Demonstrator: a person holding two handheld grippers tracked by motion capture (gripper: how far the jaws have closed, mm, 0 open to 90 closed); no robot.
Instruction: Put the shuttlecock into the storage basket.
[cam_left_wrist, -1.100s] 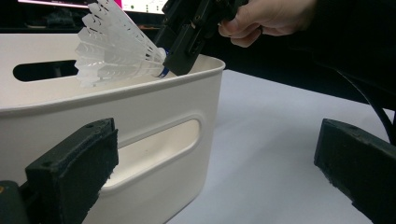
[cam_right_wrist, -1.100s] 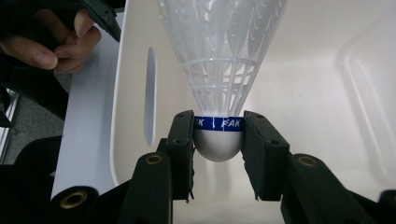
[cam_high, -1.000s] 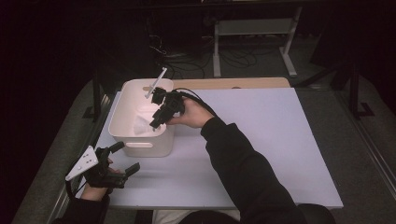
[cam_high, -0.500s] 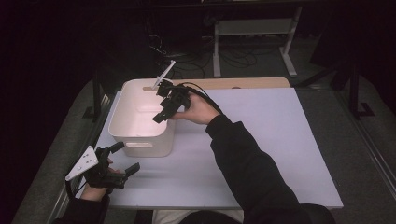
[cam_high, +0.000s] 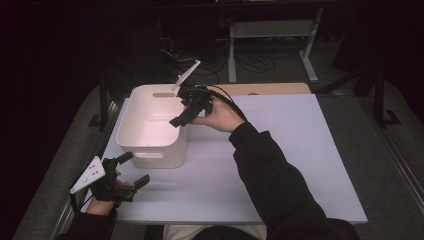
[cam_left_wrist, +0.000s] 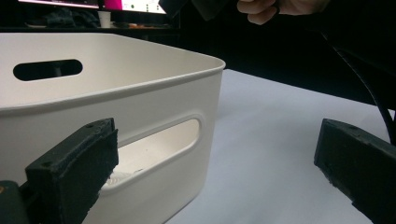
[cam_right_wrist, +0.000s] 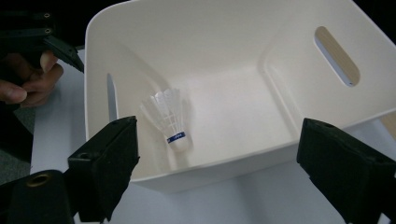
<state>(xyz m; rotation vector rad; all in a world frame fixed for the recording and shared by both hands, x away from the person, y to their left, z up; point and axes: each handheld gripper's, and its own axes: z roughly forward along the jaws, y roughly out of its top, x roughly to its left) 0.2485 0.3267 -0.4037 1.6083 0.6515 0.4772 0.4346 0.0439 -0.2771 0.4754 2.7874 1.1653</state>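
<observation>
Left tongs (cam_high: 131, 172) rest at the near-left corner of the counter (cam_high: 280, 165), jaws spread wide with nothing between them, pointing at the near wall of the bin (cam_high: 150, 131). Bin: white, handle slots in its end walls, standing on the counter's left part. Shuttlecock (cam_right_wrist: 169, 117) lies on the bin floor, cork toward the near wall, feathers fanned away. Right tongs (cam_high: 184, 114) hover above the bin's right rim; jaws have just been opening, now wide and empty.

white shuttlecock (cam_right_wrist: 169, 119) with blue band — on its side inside the white bin (cam_right_wrist: 224, 42)
</observation>
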